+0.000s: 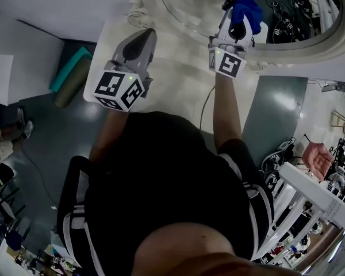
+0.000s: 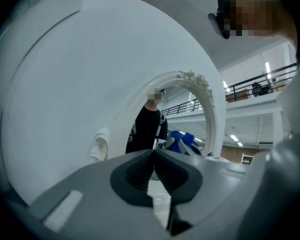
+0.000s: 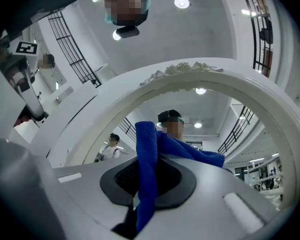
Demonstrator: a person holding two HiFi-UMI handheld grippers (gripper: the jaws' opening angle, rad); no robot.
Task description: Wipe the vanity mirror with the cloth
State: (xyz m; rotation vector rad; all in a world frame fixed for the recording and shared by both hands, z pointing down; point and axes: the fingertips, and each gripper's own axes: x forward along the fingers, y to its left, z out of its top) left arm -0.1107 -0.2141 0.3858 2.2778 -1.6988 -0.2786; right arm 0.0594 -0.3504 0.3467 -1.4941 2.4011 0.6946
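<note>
Mirror — far part out of view

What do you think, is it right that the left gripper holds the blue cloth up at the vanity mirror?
No, the right gripper holds the blue cloth up at the vanity mirror, jaws shut on it, as the right gripper view shows. The left gripper is empty.

Right gripper jaws clamp blue cloth before mirror.

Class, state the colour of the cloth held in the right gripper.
A deep blue woven cloth, clearest in the right gripper view.
</note>
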